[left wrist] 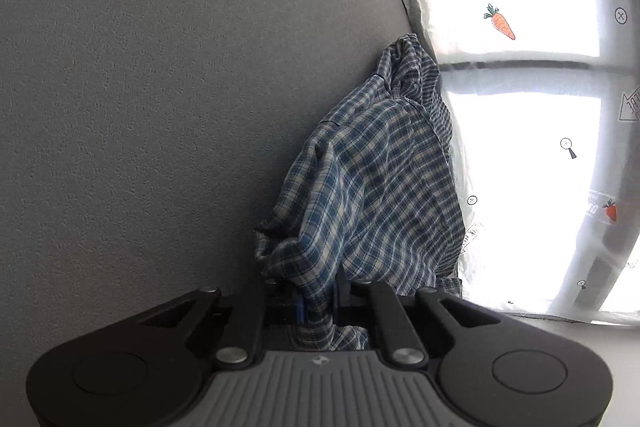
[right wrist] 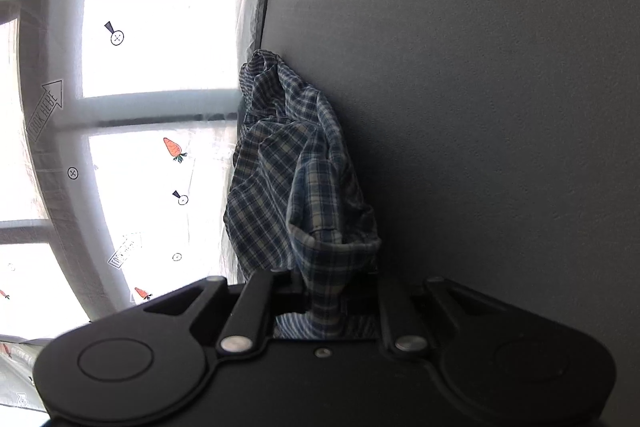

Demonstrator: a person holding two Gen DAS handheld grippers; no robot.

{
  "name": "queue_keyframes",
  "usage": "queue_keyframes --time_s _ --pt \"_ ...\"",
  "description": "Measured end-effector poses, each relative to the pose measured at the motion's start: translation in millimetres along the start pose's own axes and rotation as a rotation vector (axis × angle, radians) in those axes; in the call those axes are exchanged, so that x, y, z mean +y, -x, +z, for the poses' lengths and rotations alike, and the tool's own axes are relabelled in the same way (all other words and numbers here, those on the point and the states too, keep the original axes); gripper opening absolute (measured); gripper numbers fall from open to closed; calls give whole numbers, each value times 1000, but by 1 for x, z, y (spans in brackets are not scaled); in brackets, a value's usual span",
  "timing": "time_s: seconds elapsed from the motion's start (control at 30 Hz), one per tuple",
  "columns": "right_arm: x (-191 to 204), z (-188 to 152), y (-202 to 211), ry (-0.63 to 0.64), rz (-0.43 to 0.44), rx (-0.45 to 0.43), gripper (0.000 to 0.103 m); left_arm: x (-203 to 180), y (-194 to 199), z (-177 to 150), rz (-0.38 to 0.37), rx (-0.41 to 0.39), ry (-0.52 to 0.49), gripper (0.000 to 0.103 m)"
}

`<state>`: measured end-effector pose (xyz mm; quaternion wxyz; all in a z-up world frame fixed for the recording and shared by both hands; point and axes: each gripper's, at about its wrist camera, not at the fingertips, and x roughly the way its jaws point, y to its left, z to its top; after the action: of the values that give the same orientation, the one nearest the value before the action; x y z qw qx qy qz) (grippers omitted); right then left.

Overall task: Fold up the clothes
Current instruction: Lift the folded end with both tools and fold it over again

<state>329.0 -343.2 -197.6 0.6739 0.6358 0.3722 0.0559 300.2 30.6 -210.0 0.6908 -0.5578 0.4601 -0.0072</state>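
A blue and white plaid shirt (left wrist: pixel 372 179) hangs bunched in front of a grey wall. My left gripper (left wrist: pixel 318 301) is shut on its cloth, which bulges out over the jaws and hides the fingertips. The same plaid shirt (right wrist: pixel 296 179) shows in the right wrist view. My right gripper (right wrist: pixel 326 301) is shut on another part of it, with folds draped over the jaws. Both cameras are rolled on their side. The shirt stretches away from each gripper toward a far bunched end.
A grey textured wall (left wrist: pixel 160 87) fills one side of each view. A thin white curtain (left wrist: pixel 520 107) printed with carrots and arrows covers a bright window with a grey frame (right wrist: pixel 160 103).
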Motion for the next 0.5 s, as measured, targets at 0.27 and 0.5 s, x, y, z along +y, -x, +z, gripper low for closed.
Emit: queue_keyframes --time_s 0.27,0.5 --pt "-12 -4 83 -118 -2 60 13 -8 59 -63 -21 -10 -11 12" --pt "-31 -17 137 -239 -42 121 13 12 88 -109 17 19 108 12"
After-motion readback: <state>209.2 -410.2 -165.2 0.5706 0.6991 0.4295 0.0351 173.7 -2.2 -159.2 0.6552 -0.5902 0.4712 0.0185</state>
